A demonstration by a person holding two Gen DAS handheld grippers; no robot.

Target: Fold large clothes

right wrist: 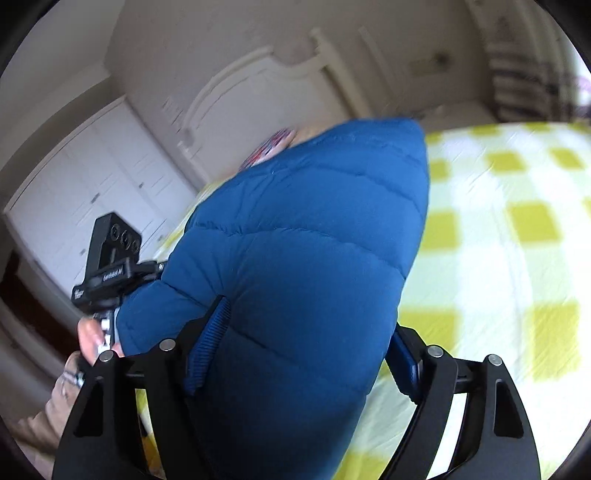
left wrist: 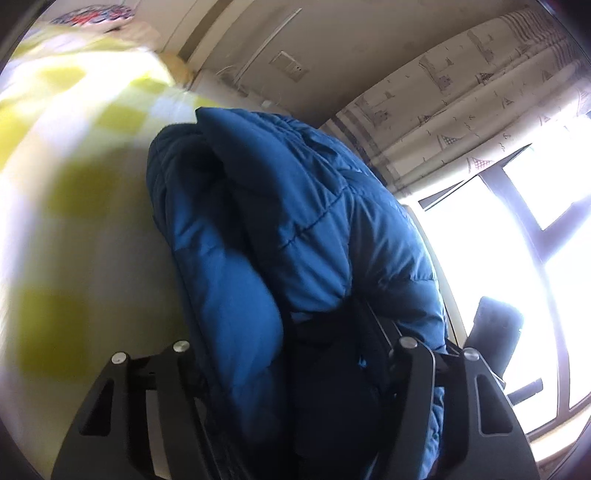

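A blue quilted puffer jacket (left wrist: 280, 229) fills the middle of the left wrist view, bundled and lifted over the yellow-and-white checked bed cover (left wrist: 74, 192). My left gripper (left wrist: 291, 332) is shut on a thick fold of it; the fingertips are buried in the fabric. In the right wrist view the same jacket (right wrist: 306, 258) bulges between the blue ribbed pads (right wrist: 208, 343) of my right gripper (right wrist: 306, 354), which is shut on it. The left gripper's body (right wrist: 110, 266) and the hand holding it show at the left of that view.
The checked bed cover (right wrist: 498, 258) stretches to the right. A white headboard (right wrist: 258, 81) and white wardrobe doors (right wrist: 92, 184) stand behind. A patterned pillow (left wrist: 96, 16) lies at the bed's head. A curtain (left wrist: 461, 103) and bright window (left wrist: 517, 258) are at the right.
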